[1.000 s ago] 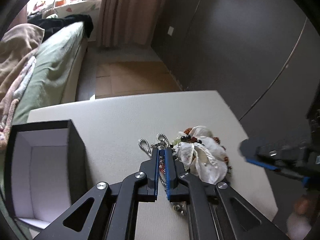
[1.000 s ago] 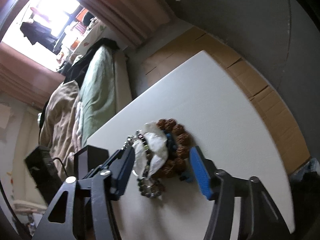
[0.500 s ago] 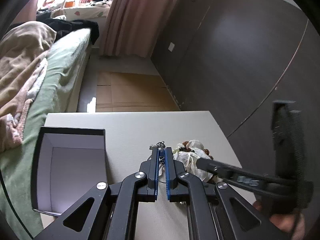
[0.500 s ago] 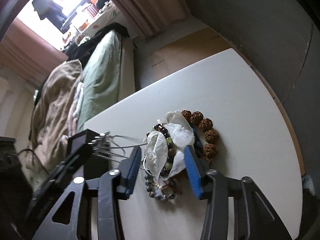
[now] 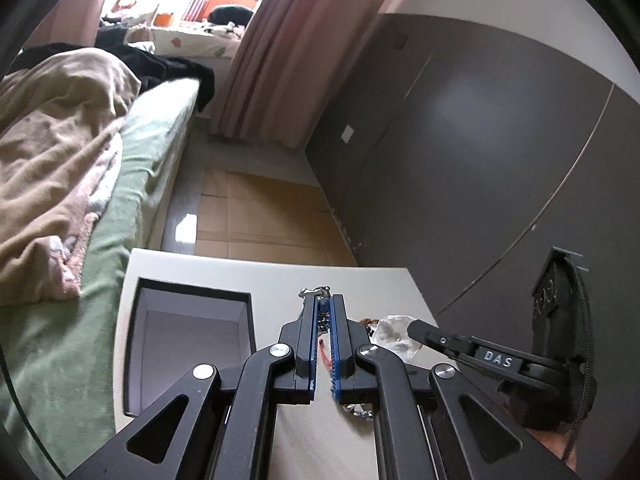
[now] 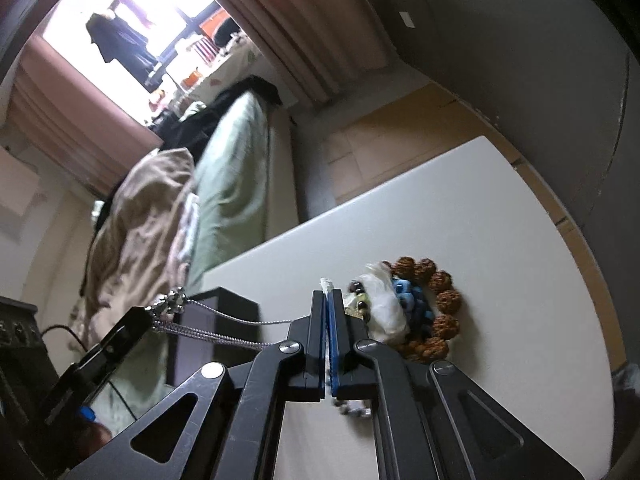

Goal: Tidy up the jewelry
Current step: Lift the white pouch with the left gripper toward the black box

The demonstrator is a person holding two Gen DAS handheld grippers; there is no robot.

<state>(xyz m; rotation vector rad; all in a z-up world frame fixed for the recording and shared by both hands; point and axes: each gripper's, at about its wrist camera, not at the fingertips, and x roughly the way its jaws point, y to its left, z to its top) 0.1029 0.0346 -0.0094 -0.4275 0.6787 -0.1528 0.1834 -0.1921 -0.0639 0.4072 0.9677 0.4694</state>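
I am working at a white table [image 5: 368, 280] set beside a green bed [image 5: 156, 140], with a dark wall beyond. My left gripper [image 5: 325, 312] is clamped on a silver chain [image 6: 224, 320], which runs taut from it toward my right gripper [image 6: 329, 300]; most of the links inside the blue pads are hidden, and only a clasp shows past the tips. My right gripper has just been closing and now pinches a white pouch [image 6: 384, 304], though its own fingers cover the pinched part. The pouch lies tangled with a brown bead bracelet [image 6: 436, 304] and blue beads [image 6: 412, 300]; I cannot tell them apart cleanly. Farther left stands an open black box [image 5: 188, 332], its near corner cut off by my left gripper.
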